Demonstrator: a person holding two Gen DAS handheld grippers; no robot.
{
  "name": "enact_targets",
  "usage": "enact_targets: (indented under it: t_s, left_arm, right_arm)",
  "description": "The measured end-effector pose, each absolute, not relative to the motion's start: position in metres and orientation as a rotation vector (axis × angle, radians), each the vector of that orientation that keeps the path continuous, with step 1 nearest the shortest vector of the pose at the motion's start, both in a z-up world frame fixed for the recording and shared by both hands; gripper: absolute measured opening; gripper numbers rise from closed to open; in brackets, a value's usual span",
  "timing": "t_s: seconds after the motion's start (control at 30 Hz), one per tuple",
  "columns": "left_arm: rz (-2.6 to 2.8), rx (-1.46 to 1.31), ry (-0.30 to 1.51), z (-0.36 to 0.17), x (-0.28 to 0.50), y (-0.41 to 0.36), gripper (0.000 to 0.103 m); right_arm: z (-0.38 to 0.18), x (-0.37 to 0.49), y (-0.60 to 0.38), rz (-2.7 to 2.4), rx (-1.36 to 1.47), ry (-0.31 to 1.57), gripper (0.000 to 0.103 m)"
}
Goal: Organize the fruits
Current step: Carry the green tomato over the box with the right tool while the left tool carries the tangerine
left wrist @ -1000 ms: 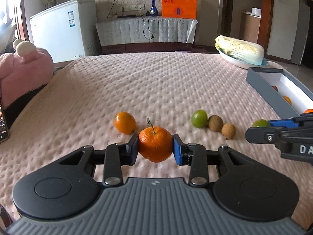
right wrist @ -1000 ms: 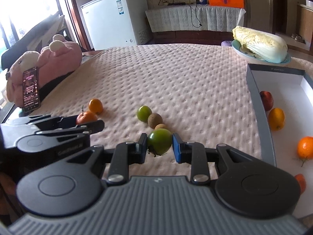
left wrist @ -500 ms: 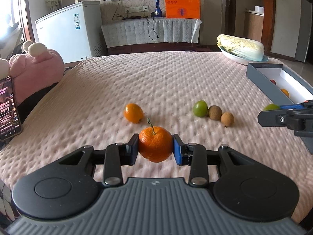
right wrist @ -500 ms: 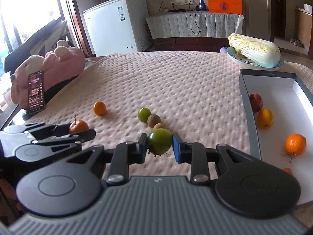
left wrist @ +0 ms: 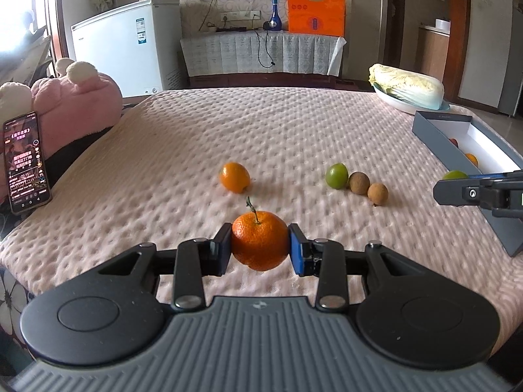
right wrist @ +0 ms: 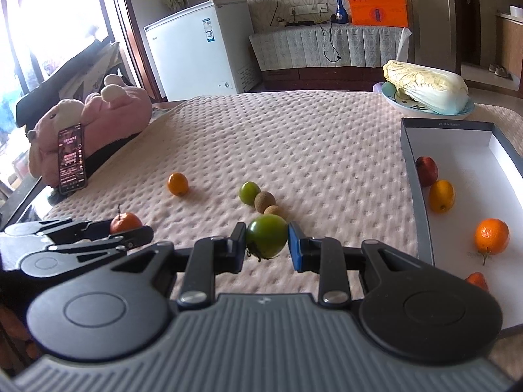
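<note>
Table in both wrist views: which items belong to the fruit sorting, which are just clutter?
Job:
- mandarin in left gripper
- green fruit in right gripper
- loose orange, lime, two brown fruits
- box with fruit

Clutter:
- phone
- pink plush
- cabbage on plate

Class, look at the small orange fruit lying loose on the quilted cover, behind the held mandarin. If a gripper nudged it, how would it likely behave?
The small orange fruit is rounded and slightly oval, so it would probably roll, perhaps wobbling. The dimpled quilted cover looks soft, likely stopping it soon. Its glossy skin suggests a firm but somewhat slippery grip.
</note>
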State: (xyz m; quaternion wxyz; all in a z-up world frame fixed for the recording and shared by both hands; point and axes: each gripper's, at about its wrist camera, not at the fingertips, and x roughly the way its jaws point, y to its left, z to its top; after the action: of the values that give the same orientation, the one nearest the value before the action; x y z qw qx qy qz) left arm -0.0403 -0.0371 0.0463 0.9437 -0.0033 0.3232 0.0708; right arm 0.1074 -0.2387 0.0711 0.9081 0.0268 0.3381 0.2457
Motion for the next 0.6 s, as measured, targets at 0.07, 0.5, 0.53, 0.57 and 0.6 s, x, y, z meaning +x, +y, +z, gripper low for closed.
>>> enact_targets:
  t_s: [0.07,0.5,0.53,0.57,0.6]
  left_arm:
    - [0.143,-0.014,0.657,0.0465,-0.0405,-0.0369,0.041]
    - [0.135,-0.012,0.642,0.0473,-0.0401,-0.0421,0.041]
    - [0.134,-0.010,0.640,0.0472,-0.0404,-0.0424,0.041]
    - [0.134,-0.009,0.640,0.0473,-0.0404,-0.0427,0.041]
    - [0.137,-0.008,0.640,0.0473,-0.0404,-0.0430,0.041]
  right_arm:
    - [0.0715,0.1069,-0.2383,0.509,0.054,0.696,0.030]
    - [0.0696,0.1062,-0.2337,0.515,0.025,0.701,0.030]
    - [0.0693,0.1061,-0.2335,0.515,0.021,0.700,0.030]
    - [0.0692,0.1059,-0.2338,0.516,0.018,0.699,0.030]
    - [0.0692,0.1057,-0.2342,0.515,0.017,0.698,0.030]
